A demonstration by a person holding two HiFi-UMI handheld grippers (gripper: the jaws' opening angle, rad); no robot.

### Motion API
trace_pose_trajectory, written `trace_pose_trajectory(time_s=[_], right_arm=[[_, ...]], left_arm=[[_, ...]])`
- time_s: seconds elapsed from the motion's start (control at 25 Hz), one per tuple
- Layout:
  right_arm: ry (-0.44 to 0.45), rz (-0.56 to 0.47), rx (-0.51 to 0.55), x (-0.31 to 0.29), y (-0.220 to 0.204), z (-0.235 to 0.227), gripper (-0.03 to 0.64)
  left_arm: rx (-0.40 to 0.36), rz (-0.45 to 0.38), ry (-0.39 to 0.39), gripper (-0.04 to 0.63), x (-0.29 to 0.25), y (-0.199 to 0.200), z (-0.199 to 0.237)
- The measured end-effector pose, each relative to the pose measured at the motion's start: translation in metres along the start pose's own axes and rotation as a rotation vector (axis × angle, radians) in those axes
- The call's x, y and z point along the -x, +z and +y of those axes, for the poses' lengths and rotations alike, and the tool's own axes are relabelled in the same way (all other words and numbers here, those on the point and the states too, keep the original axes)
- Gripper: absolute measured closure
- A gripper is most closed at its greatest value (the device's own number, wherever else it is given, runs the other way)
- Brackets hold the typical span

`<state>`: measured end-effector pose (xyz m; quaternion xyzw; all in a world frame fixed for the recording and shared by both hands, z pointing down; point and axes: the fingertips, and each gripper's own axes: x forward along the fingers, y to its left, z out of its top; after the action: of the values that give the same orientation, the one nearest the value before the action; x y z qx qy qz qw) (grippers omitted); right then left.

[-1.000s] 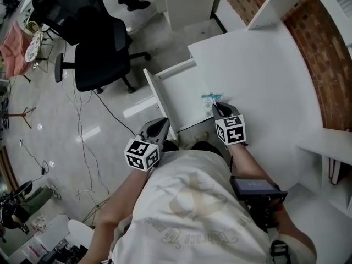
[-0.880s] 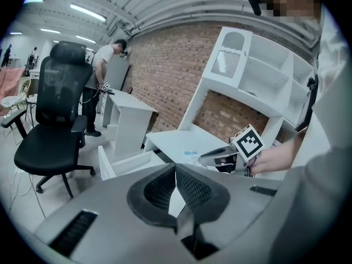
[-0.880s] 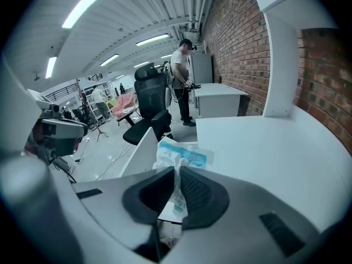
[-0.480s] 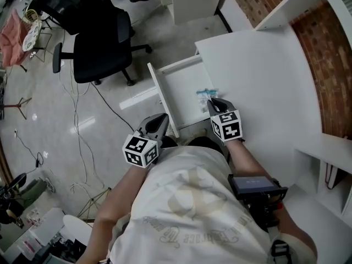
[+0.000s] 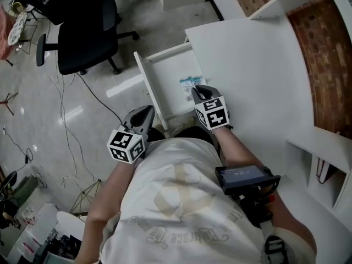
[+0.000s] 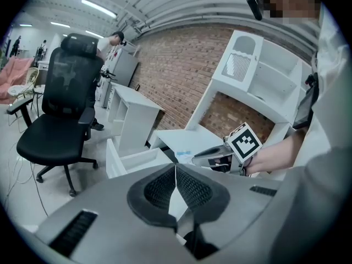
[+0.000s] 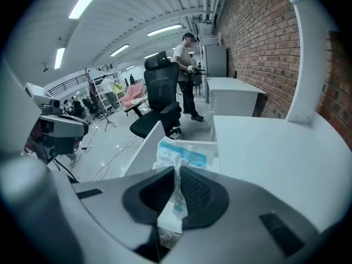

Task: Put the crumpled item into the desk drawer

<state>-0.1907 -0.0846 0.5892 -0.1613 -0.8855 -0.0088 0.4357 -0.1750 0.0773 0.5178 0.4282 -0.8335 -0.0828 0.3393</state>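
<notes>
Two grippers, one load. Right gripper [image 5: 196, 90] pinched shut on the crumpled item [image 5: 188, 82], a white wrapper with blue print that bunches out past the pads. Wrapper held over the open drawer [image 5: 165, 75], close to the side nearest the desk top [image 5: 247, 59]. Left gripper [image 5: 147, 112] with jaws together on nothing, just outside the drawer front [image 5: 147, 89] and clear of the work.

For a clean drop: carry the wrapper further in over the bare drawer floor, away from the desk edge, given a light, springy film likely to drift or bounce. Lower it close to the floor before letting go, rather than releasing from height. Spread the jaws wide in one move, then lift straight up and check the pads for clinging film. Avoid brushing the drawer walls on the way down. Leave the left gripper out of it until the wrapper lies inside, then use it on the drawer front if closing is wanted.
</notes>
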Motion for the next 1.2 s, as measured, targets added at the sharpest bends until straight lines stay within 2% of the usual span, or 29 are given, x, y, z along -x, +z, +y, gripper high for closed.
trace_pose_trajectory(time_s=[0.52,1.2], right_arm=[[0.043,0.047,0.040,-0.039,0.003,0.003,0.569],[0.084,0.163,0.095,-0.094,-0.026,0.009,0.569]], left_arm=[[0.040,0.007,0.012,0.572,-0.019,0.000,0.014],[0.111,0.002,0.058,0.572,-0.017,-0.012,0.034]])
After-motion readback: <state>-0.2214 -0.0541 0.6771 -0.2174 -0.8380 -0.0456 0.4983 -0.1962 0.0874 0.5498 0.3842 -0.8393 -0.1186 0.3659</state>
